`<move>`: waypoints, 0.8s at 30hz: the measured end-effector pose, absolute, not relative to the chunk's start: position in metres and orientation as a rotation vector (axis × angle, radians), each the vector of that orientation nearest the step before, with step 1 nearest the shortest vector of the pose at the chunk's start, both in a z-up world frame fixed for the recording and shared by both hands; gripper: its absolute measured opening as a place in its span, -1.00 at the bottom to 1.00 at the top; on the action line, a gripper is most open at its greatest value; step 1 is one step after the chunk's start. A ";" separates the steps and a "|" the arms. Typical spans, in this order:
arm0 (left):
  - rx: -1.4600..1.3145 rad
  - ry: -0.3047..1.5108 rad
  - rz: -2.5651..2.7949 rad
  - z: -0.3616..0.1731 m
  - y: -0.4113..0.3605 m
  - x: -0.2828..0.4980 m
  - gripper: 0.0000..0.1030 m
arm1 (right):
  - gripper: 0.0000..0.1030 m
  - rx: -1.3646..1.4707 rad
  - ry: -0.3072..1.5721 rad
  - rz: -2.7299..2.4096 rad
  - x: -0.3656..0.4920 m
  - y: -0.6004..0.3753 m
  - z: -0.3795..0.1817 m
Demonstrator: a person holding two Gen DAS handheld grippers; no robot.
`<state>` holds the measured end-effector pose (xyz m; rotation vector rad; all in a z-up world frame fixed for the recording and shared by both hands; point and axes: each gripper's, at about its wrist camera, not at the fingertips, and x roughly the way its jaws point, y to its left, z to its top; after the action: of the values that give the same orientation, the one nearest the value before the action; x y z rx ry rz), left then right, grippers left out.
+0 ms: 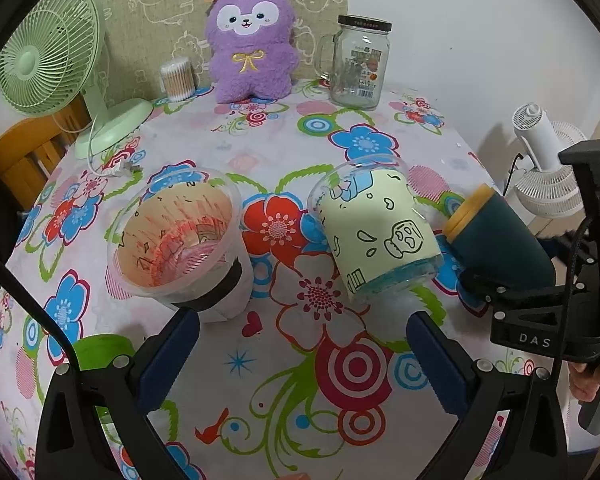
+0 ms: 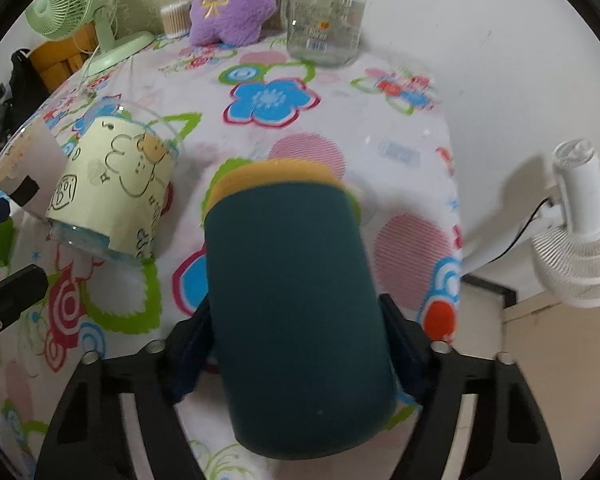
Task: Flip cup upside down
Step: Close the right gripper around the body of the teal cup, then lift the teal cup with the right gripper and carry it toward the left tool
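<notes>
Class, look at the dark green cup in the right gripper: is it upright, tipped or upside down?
Tipped. The dark green cup, clamped in the right gripper, leans with its yellow end pointing away, off the table.

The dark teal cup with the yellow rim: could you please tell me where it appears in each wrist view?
Left wrist view: the dark teal cup is at the right edge, tilted, gripped by the right gripper.
Right wrist view: it fills the centre foreground, between the jaws.
Shared landmark: the purple plush toy at the table's far edge.
</notes>
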<state>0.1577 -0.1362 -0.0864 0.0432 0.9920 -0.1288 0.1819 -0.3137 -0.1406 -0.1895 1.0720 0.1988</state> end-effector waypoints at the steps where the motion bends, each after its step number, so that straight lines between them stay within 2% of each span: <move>1: 0.043 0.992 -0.131 -0.086 -0.136 0.157 1.00 | 0.42 -0.193 1.072 0.194 0.182 -0.314 -0.139; 24: 0.037 0.907 -0.140 -0.050 -0.107 0.094 1.00 | 0.33 -0.179 0.933 0.299 0.097 -0.265 -0.082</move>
<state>0.0937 -0.1069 -0.0497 0.0370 0.9068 -0.1396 0.0970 -0.2651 -0.0821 -0.1790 0.9326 0.2987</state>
